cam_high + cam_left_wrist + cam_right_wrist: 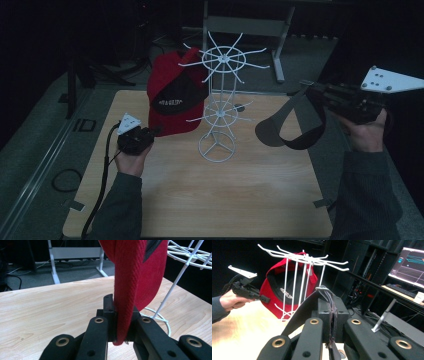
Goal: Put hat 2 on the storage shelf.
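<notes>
Two caps are in hand at a pale wood-grain desk [240, 200] with a smooth, matte top. The left gripper [150, 134] has its jaws closed tight on the edge of the red cap [172, 92]; in the left gripper view that edge is a thick band of ribbed twill cloth [127, 290] pinched upright between the black pads, its lower hem just clearing them. The red cap is soft and rounded, with a black panel bearing small white lettering too blurred to read, and it stands against the left side of the white wire rack [220, 100]. That rack is thin and glossy: a round ring foot on the desk, an upright post, and two spoked wheels of hooked prongs, the larger one on top. No cap hangs from the prongs.

The right gripper [312, 92], held up over the desk's right edge, has its jaws shut on the dark cap [292, 125], a limp grey-black fabric shape with a curved brim hanging below and well apart from the rack. In the right gripper view a frayed, layered dark strip [332, 315] is clamped between the pads.
</notes>
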